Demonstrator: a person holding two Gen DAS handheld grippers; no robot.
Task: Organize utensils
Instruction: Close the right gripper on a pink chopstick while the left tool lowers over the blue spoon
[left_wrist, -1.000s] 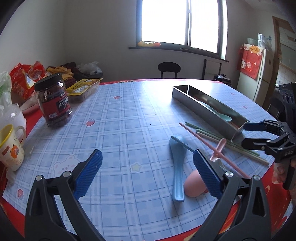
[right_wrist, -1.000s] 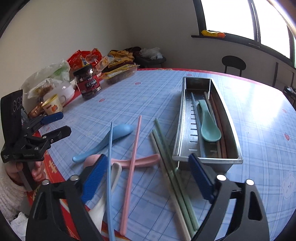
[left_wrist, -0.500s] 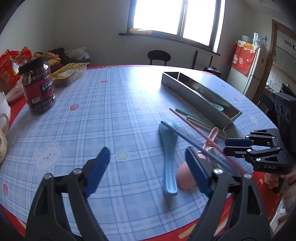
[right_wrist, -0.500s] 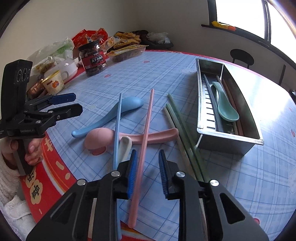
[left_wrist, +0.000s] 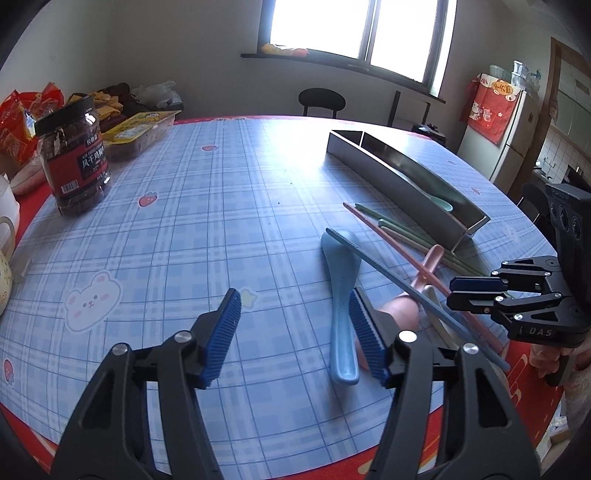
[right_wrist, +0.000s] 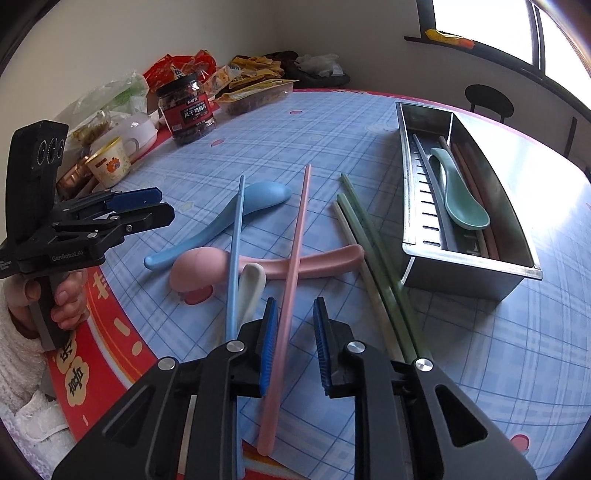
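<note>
Right gripper (right_wrist: 291, 345), jaws narrowly parted, straddles the pink chopstick (right_wrist: 291, 251) at 6 o'clock, placed for a pinch. Left gripper (left_wrist: 295, 332), jaws wide and empty, waits beside the blue spoon (left_wrist: 341, 291). Tray (right_wrist: 517, 229), 2 o'clock, already holds several utensils.

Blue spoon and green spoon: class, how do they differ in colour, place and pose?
The blue spoon lies on the tablecloth, under a blue chopstick; the green spoon lies inside the steel tray. Blue's bowl points away from the camera, green's towards it. Both share one shape.
</note>
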